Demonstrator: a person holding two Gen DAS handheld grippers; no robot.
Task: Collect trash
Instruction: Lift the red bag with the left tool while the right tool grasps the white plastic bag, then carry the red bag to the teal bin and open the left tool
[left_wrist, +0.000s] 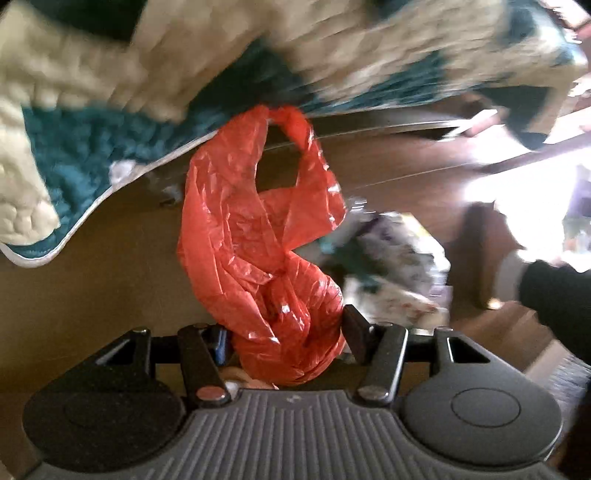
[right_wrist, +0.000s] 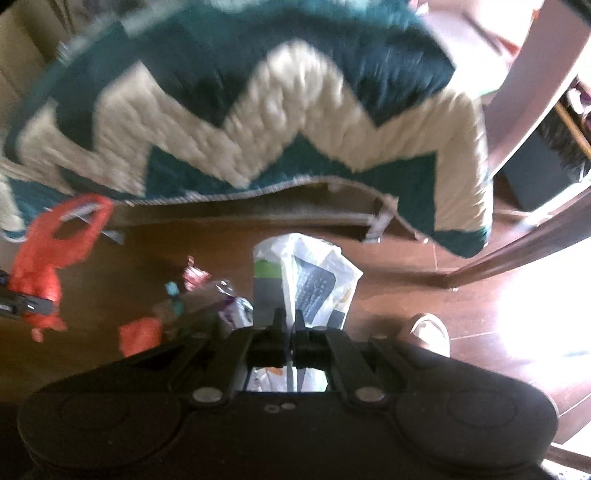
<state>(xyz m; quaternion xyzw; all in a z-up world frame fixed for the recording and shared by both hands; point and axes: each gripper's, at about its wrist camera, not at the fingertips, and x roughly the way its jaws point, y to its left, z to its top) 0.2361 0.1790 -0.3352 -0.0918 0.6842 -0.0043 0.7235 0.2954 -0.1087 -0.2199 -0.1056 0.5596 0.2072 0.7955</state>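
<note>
My left gripper (left_wrist: 286, 328) is shut on a crumpled red plastic bag (left_wrist: 258, 236), which hangs from its jaws above the wooden floor; the bag also shows at the left of the right wrist view (right_wrist: 44, 258). My right gripper (right_wrist: 290, 321) is shut on the edge of a white plastic wrapper printed with a keyboard picture (right_wrist: 314, 280). Loose trash (right_wrist: 207, 291) lies on the floor between them: a small red scrap (right_wrist: 140, 334), a pink wrapper and clear packaging. It shows blurred in the left wrist view (left_wrist: 391, 266).
A green and cream zigzag quilt (right_wrist: 258, 122) hangs over a bed edge above the floor. A dark wooden frame (right_wrist: 517, 251) stands at the right. A white shoe (right_wrist: 430, 328) is on the floor near my right gripper. Bright sunlight washes out the right side.
</note>
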